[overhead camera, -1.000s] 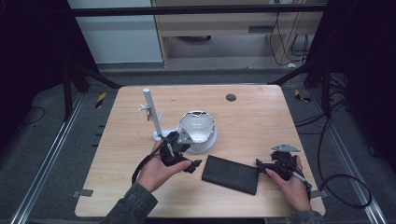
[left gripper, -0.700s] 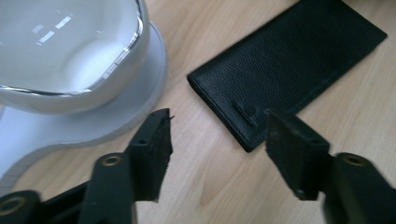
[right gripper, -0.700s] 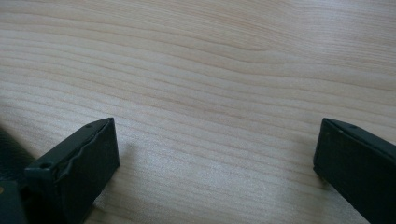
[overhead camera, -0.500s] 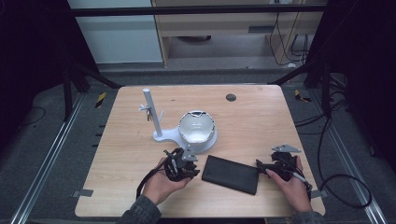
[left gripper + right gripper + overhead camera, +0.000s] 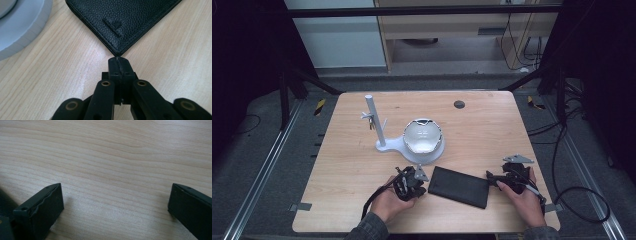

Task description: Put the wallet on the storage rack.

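Left gripper (image 5: 119,61) has dropped, clenched empty at the wallet (image 5: 125,22); right gripper (image 5: 115,202) released.

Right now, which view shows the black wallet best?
High view: the whole black wallet lies flat on the table between the grippers. The left gripper view gives a close look at one corner, grain and stitching. The right gripper view catches a dark sliver at its left edge, unclear.

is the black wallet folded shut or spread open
Folded shut: the wallet lies flat on the table, its stacked edges meeting at one corner.
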`<state>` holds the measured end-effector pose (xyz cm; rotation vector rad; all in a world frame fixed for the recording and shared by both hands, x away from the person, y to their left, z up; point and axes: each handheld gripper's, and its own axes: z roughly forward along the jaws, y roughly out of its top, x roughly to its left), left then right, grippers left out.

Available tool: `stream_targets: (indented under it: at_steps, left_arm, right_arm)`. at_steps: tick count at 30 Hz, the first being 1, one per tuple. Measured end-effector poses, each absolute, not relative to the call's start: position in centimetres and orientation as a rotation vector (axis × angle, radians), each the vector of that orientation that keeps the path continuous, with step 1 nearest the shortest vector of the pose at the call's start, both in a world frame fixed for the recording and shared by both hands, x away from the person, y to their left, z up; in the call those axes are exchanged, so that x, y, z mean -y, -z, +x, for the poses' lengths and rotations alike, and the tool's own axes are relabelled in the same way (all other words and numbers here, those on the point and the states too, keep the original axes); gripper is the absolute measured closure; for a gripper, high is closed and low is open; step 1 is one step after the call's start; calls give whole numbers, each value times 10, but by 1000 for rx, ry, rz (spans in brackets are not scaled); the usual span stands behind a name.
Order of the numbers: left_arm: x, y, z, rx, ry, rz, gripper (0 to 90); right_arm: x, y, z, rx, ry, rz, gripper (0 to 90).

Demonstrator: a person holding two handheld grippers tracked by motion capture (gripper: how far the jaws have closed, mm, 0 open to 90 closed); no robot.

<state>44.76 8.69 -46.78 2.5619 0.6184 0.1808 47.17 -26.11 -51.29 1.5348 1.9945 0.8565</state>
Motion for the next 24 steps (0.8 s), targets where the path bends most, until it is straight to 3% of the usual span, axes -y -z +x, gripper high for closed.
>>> stream_targets:
  at_steps: [18, 24]
  left_arm:
    - [-83, 476, 453, -626, -159, 2554, 887]
    - [-89, 472, 454, -637, -136, 2484, 889]
  right_arm:
    - [262, 513, 472, -1996, -863, 1534, 8]
    - [263, 506, 470, -2020, -906, 1512, 50]
